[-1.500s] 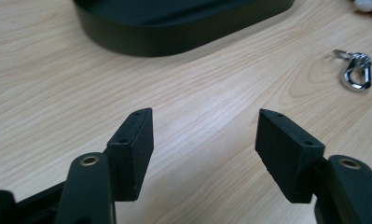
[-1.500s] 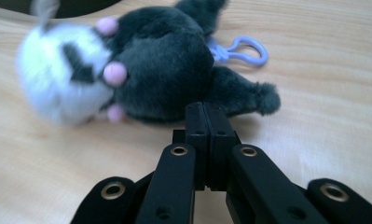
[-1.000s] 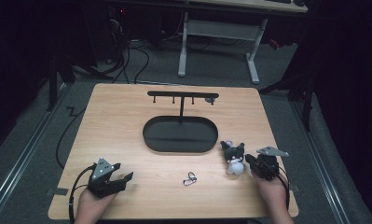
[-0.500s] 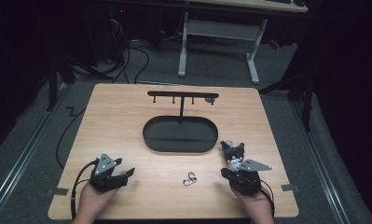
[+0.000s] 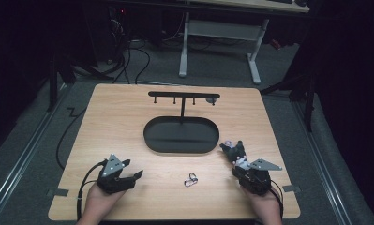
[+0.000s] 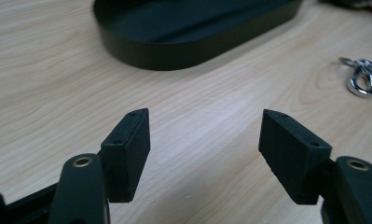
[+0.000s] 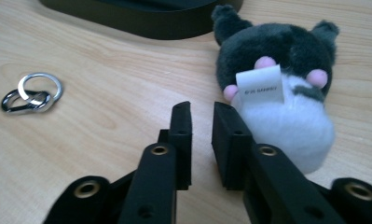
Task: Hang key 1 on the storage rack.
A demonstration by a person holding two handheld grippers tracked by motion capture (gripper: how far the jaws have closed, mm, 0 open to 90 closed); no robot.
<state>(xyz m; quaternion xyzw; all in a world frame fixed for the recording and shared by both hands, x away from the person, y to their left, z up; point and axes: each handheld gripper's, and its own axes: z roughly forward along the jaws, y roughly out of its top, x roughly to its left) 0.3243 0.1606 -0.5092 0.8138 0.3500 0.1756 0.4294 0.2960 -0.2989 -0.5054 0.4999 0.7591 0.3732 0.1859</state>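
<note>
A small grey-and-white plush toy (image 5: 234, 151) (image 7: 279, 88) with pink spots and a white label lies on the wooden table (image 5: 128, 131), right of the black oval tray (image 5: 152, 136). My right gripper (image 5: 242, 165) (image 7: 202, 111) sits just on its near side. Its jaws have just been opening and are open by a narrow gap with nothing between them; the plush lies against the outside of the right finger (image 7: 228, 135). My left gripper (image 5: 134, 178) (image 6: 204, 123) rests near the front left, wide open with nothing in it. A metal key ring clasp (image 5: 190, 179) (image 6: 361, 77) (image 7: 32, 93) lies between the two grippers.
The tray (image 6: 174, 51) (image 7: 141, 21) carries a black T-shaped hook stand (image 5: 182, 98) at its back. Cables trail off the table's left side. Bare wood lies around the clasp and behind the tray.
My right gripper has swung from the plush's right side to its near side and drawn back a little, and its jaws have parted. The left gripper has shifted slightly.
</note>
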